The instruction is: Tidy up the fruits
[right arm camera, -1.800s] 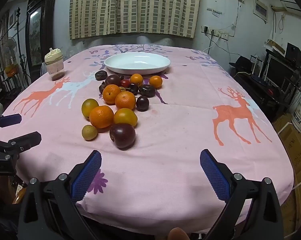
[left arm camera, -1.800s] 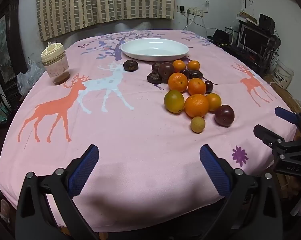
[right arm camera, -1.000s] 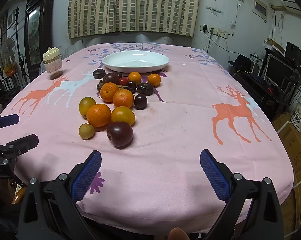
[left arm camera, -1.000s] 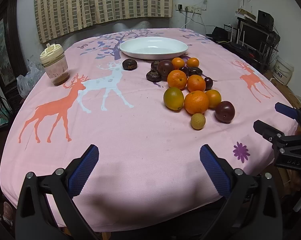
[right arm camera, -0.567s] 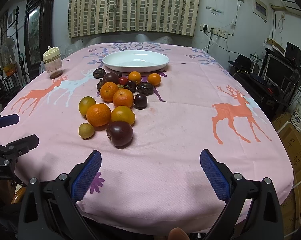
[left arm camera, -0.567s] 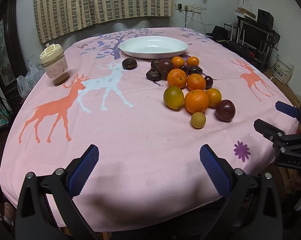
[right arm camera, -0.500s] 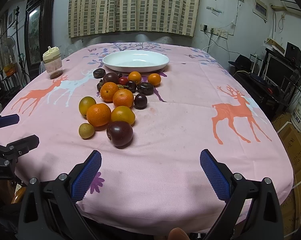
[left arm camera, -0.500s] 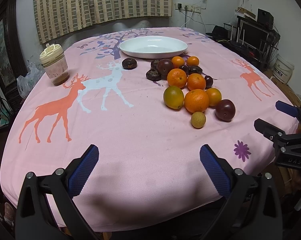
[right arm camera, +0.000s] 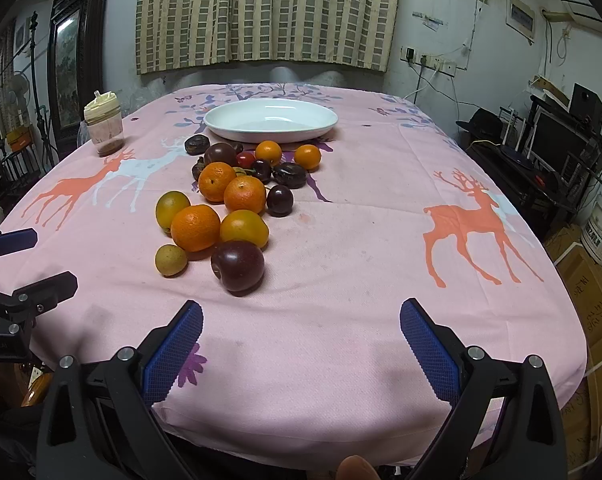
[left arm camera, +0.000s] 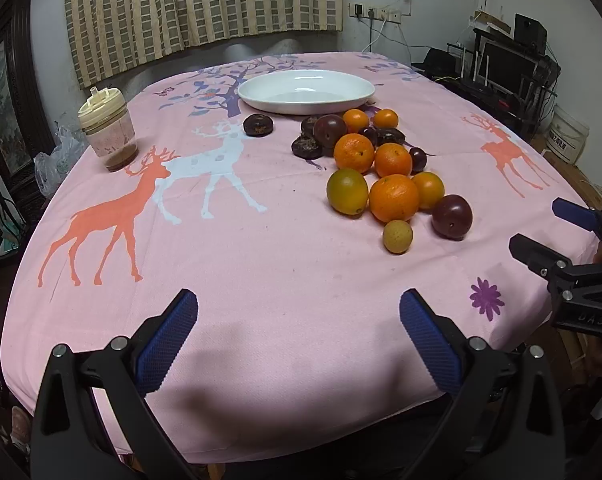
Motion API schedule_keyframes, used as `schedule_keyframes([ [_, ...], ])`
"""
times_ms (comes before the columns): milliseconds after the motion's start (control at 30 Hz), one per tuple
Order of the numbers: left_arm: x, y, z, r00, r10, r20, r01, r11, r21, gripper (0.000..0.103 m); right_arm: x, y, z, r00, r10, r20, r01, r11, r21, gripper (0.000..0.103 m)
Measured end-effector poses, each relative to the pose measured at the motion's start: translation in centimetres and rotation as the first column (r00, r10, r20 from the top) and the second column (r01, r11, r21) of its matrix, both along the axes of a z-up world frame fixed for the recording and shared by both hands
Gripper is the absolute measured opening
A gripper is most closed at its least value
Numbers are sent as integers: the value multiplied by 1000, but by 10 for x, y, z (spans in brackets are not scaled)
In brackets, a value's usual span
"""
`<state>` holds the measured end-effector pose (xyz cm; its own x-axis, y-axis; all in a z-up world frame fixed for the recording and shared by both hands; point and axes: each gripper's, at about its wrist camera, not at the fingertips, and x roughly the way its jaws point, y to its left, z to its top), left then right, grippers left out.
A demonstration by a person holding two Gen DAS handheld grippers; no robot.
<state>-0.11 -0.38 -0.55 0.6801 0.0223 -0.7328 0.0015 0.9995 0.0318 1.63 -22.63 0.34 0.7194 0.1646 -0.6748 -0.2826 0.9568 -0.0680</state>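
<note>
Fruits point(right arm camera: 237, 204) all lie loose in front of plate point(right arm camera: 270, 136), none in it. My left claw point(left arm camera: 297, 334) and right claw point(right arm camera: 301, 338) both wide apart, empty. I think first pick comes next: dark plum point(right arm camera: 238, 265).

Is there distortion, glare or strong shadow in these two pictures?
Left wrist view: fisheye bends the curtain; soft shadow lies near the left gripper. Right wrist view: dark corners; faint sheen on the white plate and the dark plum.

table point(left arm camera: 261, 280) | pink deer cloth point(right arm camera: 341, 280) | fruit pile point(right arm camera: 229, 200) | white plate point(right arm camera: 270, 120) | jar point(left arm camera: 107, 134)
</note>
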Motion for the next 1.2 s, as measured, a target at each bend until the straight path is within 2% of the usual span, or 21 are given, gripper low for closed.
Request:
schedule_keyframes([
  [1200,-3,8,-9,1000,-6,-17,6,1000,10,99,0,1,-7,1000,17,-1,-17,1000,-21,99],
])
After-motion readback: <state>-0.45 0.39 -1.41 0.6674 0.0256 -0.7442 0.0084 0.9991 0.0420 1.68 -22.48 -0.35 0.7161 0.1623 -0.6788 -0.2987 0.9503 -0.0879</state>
